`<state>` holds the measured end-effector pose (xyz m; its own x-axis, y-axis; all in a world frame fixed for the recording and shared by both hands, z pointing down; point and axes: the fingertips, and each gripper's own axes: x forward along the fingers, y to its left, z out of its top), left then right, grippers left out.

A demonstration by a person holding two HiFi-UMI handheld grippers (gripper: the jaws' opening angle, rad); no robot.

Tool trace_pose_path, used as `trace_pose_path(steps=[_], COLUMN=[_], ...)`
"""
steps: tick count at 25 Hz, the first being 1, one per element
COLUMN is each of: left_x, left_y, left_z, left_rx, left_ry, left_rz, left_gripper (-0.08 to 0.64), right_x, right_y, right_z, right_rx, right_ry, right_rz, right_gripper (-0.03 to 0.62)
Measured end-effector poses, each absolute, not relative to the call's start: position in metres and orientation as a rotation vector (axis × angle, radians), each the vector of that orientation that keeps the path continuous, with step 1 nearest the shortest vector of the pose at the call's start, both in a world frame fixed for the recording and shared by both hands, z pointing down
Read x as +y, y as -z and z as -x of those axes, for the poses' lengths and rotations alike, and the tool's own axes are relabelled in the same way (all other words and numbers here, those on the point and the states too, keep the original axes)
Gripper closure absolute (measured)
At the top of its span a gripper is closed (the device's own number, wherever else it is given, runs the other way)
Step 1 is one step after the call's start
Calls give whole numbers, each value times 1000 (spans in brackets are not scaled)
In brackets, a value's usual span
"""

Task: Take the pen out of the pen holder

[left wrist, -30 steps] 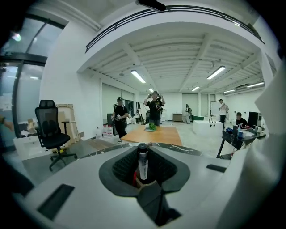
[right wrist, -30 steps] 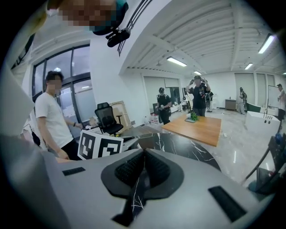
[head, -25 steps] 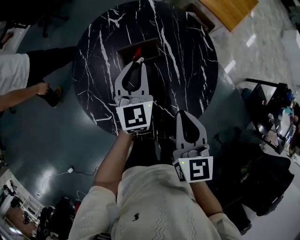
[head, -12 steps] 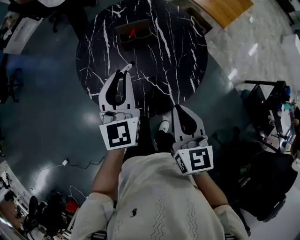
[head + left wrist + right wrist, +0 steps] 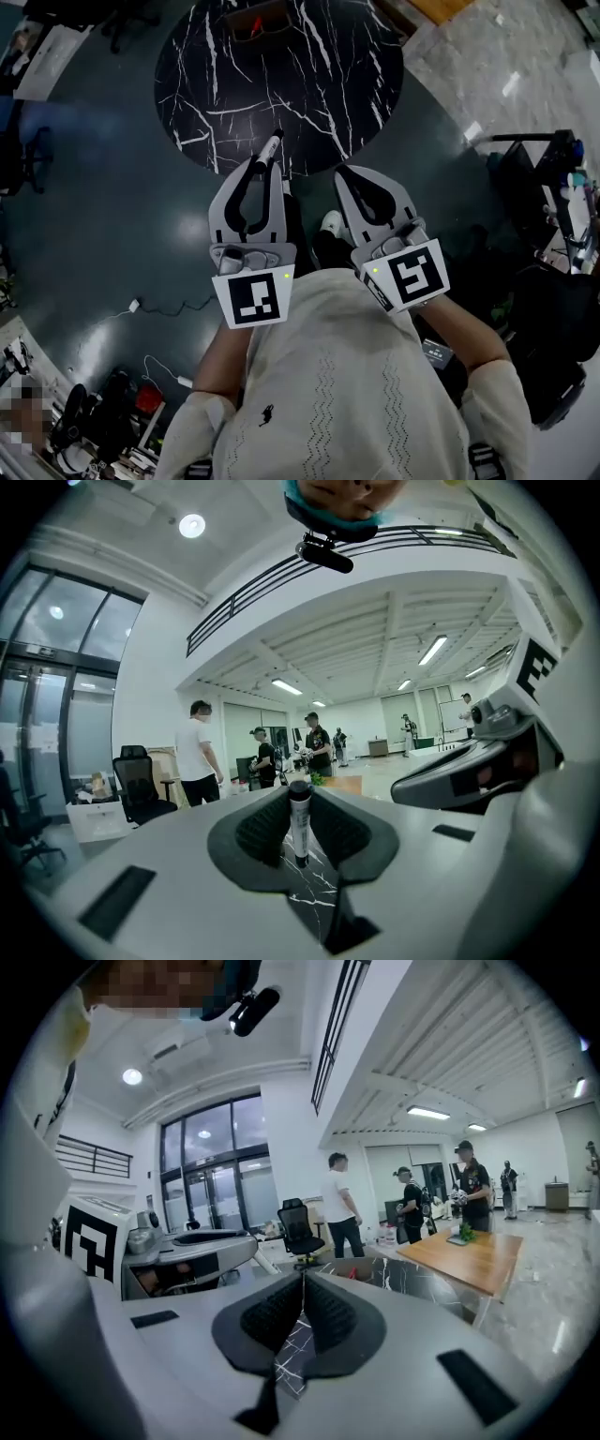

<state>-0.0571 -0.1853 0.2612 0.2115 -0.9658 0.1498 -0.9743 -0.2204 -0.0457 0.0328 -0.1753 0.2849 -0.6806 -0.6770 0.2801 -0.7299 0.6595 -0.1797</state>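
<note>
Well, in the head view the left gripper was clamped on the pen, pinching it at the very tips. The pen's long axis ran on past the jaws, away from the person and a little to the right, over the near rim of the table. The holder sat well apart at the far side, with something red showing in it. By my reckoning the pen was already out. The right gripper hung just beside the left one with its jaws together, farther from the pen.

In the left gripper view the pen stood upright between the ribbed pads, held at mid-barrel. It had a pale barrel with some print I couldn't read, a dark cap on top and a dark lower end.

In the right gripper view the jaws met in a thin seam with nothing between them. People stood about behind the table.
</note>
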Motion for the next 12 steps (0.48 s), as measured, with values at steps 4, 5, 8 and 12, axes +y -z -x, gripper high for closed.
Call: trace_pose_path(steps=[4,5,8,12], left_x=[-153,-147,-134,-123], left_y=[-266,-268,-268,-263], left_z=[49,48,44,37], left_rx=[-1920,-1917,-1913,-1925], left_ry=[-232,-241,-251,-232], left_rz=[-2389,-2390,-2404,-2405], left_gripper=[485,485,485,485], right_x=[-145,-139,-126,-115], right_y=[-284,-281,-275,-277], right_z=[-25,-23,-19,-24], right_rx=[-2725,-2741,-2777,-2766], right_ry=[-384,-360,-305,-279], right_rz=[-994,-967,-928,-896], right_gripper=[574,574,574,574])
